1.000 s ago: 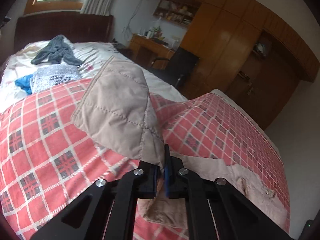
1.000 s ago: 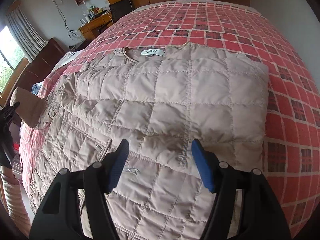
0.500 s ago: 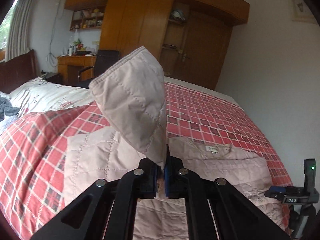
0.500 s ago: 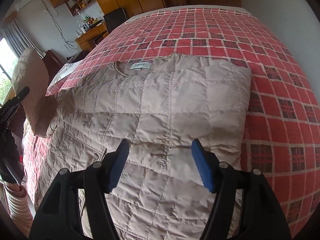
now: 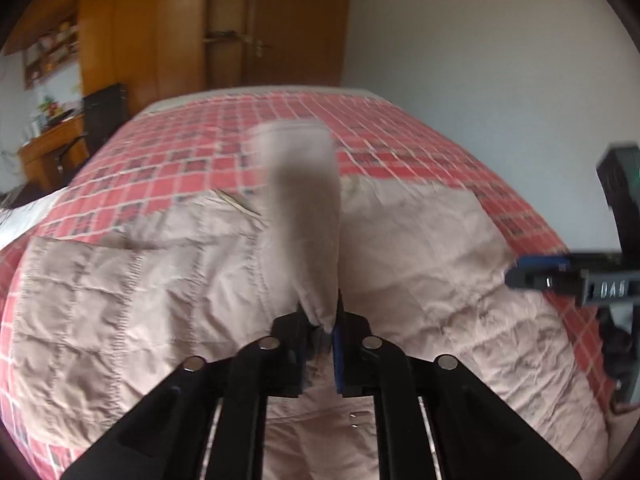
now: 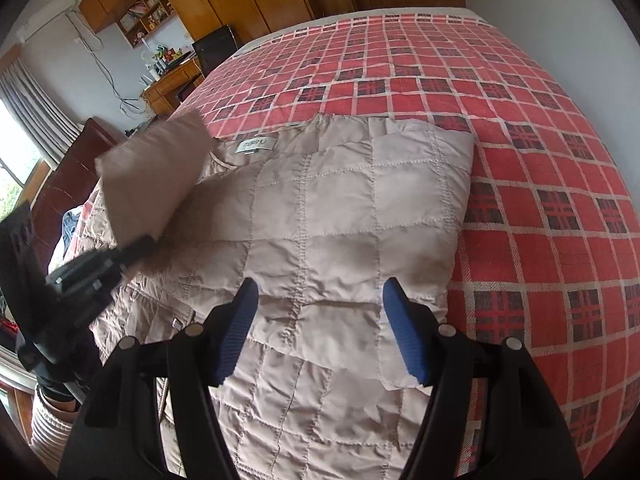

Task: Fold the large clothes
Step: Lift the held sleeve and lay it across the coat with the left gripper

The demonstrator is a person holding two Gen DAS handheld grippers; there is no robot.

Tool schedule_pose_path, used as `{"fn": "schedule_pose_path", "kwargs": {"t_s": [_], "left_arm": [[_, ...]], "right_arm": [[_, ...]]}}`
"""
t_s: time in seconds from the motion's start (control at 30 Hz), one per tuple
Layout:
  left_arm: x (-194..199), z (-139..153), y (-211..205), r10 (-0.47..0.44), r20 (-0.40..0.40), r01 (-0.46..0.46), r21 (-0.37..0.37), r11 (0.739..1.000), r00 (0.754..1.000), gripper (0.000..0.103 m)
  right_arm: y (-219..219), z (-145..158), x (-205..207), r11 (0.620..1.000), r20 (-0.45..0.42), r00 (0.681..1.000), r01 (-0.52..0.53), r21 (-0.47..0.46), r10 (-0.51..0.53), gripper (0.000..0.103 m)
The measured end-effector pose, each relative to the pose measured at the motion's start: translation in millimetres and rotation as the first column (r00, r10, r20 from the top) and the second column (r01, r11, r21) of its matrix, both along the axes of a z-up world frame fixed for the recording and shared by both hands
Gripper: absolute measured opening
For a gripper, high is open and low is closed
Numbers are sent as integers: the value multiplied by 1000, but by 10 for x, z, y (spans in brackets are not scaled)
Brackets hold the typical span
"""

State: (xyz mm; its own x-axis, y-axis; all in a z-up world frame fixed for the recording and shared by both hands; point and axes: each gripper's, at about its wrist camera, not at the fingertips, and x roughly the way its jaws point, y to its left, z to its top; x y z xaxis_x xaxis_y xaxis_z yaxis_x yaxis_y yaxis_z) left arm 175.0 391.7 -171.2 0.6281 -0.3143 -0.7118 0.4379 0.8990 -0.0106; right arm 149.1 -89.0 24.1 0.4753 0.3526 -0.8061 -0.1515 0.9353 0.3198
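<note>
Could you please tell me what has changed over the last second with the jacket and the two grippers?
The left gripper, shut on the beige sleeve, has carried it from out beside the bed inward over the quilted jacket, towards the collar label. Nothing was newly grasped or released. The right gripper stays open, hovering over the jacket body, which lies unmoved on the red plaid bedspread.
</note>
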Motion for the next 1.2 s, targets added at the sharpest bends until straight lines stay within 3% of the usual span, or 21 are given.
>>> {"fn": "schedule_pose_path", "kwargs": {"t_s": [0.07, 0.17, 0.37, 0.57, 0.63, 0.8, 0.87, 0.93, 1.03, 1.2], "left_arm": [[-54, -97, -96, -71, -33, 71, 11, 997, 997, 29], [-136, -172, -138, -125, -54, 127, 28, 992, 991, 35], [-327, 59, 328, -128, -53, 122, -113, 986, 990, 43], [-342, 299, 910, 93, 35, -90, -64, 994, 995, 45], [-304, 324, 1156, 164, 18, -162, -103, 981, 986, 45], [-259, 424, 1508, 260, 24, -253, -171, 952, 965, 45], [-231, 453, 1570, 287, 30, -278, -170, 945, 957, 45], [-226, 492, 1665, 309, 33, -300, -174, 938, 950, 45], [-229, 518, 1735, 337, 44, -325, -177, 929, 941, 45], [-148, 439, 1737, 325, 33, -316, -170, 934, 945, 45]], "right_arm": [[-14, -21, 18, 1000, -7, 1000, 3, 3, -3, 65], [-27, -50, 34, 1000, -18, 1000, -2, 21, 2, 65], [-9, -38, 46, 990, -48, 997, -48, 134, 55, 65], [311, 31, 235, 983, -87, 989, -110, 147, 123, 65], [439, -35, 350, 979, -123, 982, -125, 158, 145, 65], [762, -329, 583, 968, -236, 951, -157, 195, 202, 47], [860, -341, 567, 971, -228, 951, -176, 162, 211, 24], [868, -293, 553, 969, -217, 952, -181, 171, 216, 10], [727, -79, 492, 970, -161, 968, -163, 180, 193, 7], [251, 297, 346, 993, -58, 996, -65, 97, 71, 7]]}}
